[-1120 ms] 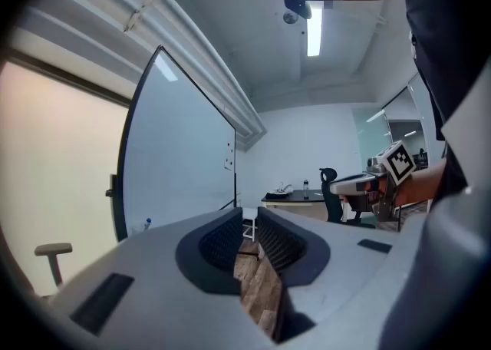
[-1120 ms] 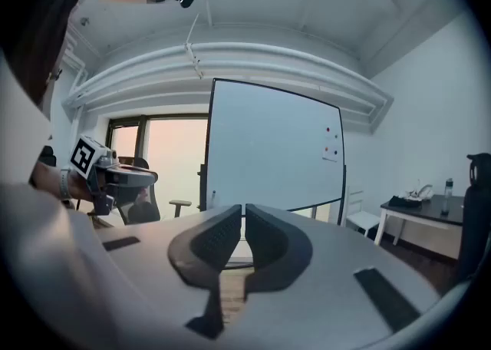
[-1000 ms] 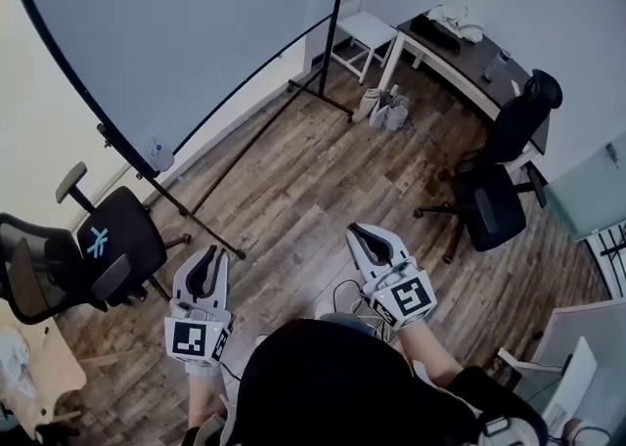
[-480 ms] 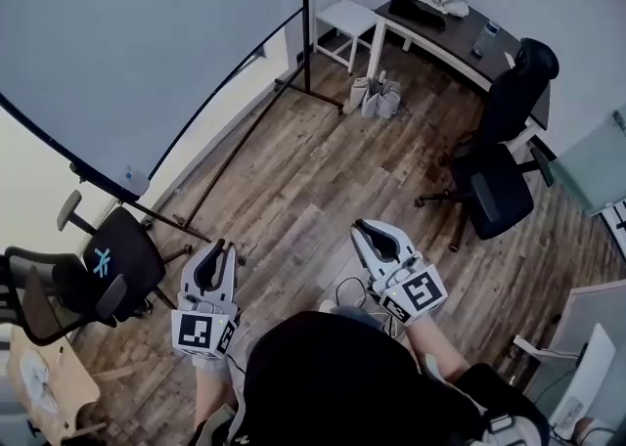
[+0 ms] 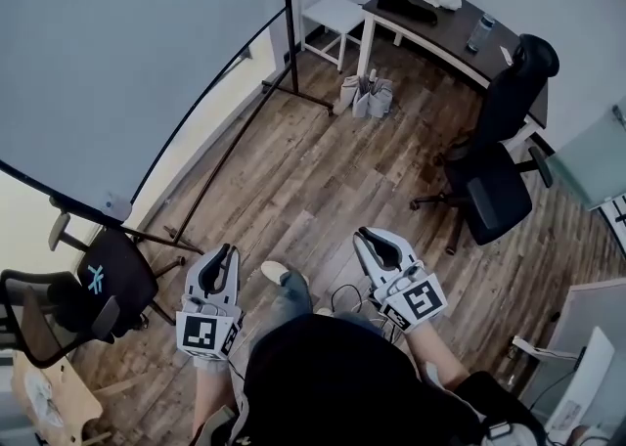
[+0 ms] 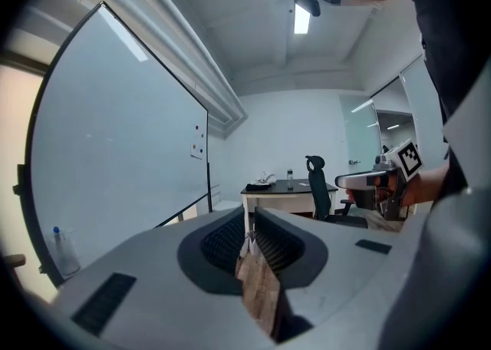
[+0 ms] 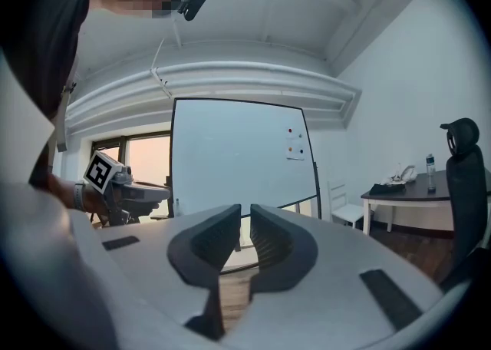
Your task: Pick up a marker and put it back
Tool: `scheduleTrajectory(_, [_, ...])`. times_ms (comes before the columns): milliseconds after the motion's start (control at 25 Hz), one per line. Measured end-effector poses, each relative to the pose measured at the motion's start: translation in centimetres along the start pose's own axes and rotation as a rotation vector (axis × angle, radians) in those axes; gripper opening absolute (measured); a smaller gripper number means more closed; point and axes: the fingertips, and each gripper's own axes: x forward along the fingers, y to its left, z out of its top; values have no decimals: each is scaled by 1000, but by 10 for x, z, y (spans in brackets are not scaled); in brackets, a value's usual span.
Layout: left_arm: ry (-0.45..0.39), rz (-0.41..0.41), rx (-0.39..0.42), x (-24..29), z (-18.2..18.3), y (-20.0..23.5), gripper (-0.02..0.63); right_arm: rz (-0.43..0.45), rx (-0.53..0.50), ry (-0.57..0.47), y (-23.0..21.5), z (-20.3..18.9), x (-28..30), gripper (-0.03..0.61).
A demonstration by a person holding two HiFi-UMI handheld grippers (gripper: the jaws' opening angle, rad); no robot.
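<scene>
Office, wood floor (image 5: 313, 170), big whiteboard (image 5: 117, 63) on stand. Person well short of whiteboard, both tongs held out low. Left tongs (image 5: 222, 252) pinched together, nothing between. Right tongs (image 5: 365, 235) same: thin slit only, empty. Likely marker (image 6: 55, 232), blue cap, stands in holder (image 5: 115, 205) at whiteboard's lower corner. Judgement: task barely begun. Approach, grasp, lift, return all left.

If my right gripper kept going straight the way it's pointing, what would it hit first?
Probably the whiteboard, straight ahead of the right gripper, with only open floor before it; depth is unclear.
</scene>
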Motion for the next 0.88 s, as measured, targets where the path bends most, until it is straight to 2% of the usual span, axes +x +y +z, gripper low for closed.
scheduleTrajectory(160, [2, -6, -38, 34, -5, 29, 41, -16, -15, 20, -23, 2, 42, 29])
scheduleTrajectory(400, [-54, 26, -95, 86, -5, 112, 41, -12, -48, 44, -45, 19, 126, 28])
scheduleTrajectory(680, [-55, 86, -88, 118, -11, 192, 41, 45, -52, 54, -49, 21, 221, 28])
scheduleTrajectory(880, [-31, 174, -83, 113, -23, 239, 41, 140, -51, 68, -34, 17, 282, 28])
